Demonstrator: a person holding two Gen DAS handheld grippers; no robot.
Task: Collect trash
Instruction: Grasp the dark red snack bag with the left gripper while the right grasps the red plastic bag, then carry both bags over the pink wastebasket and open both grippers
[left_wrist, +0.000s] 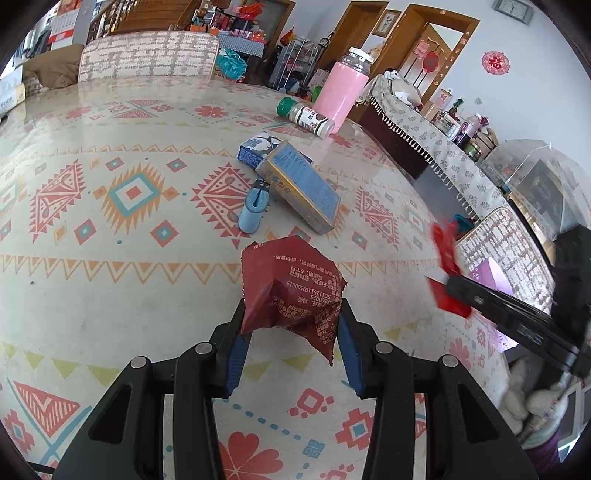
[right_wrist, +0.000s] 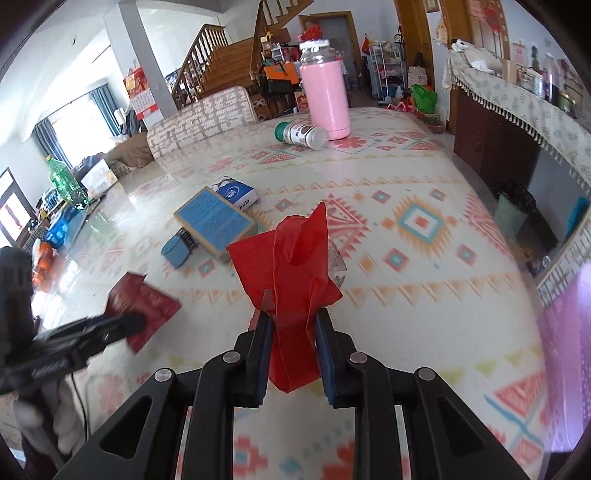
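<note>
My left gripper (left_wrist: 291, 310) is shut on a crumpled dark red snack wrapper (left_wrist: 291, 280) and holds it above the patterned tablecloth (left_wrist: 110, 277). My right gripper (right_wrist: 293, 315) is shut on a bright red wrapper (right_wrist: 299, 258), which sticks up between the blue pads; a bit of clear plastic shows behind it. In the left wrist view the right gripper (left_wrist: 454, 284) and its bright red wrapper (left_wrist: 445, 247) hang blurred at the table's right edge. The right wrist view shows the left gripper (right_wrist: 129, 321) and its dark red wrapper (right_wrist: 144, 302) at the left.
On the table lie a flat blue box (left_wrist: 303, 184), a blue tissue pack (left_wrist: 258, 147), a small light-blue case (left_wrist: 253, 210) and a spice jar (left_wrist: 306, 116) on its side. A pink flask (left_wrist: 341, 88) stands behind it. Chairs stand at the far side (left_wrist: 147, 55) and right.
</note>
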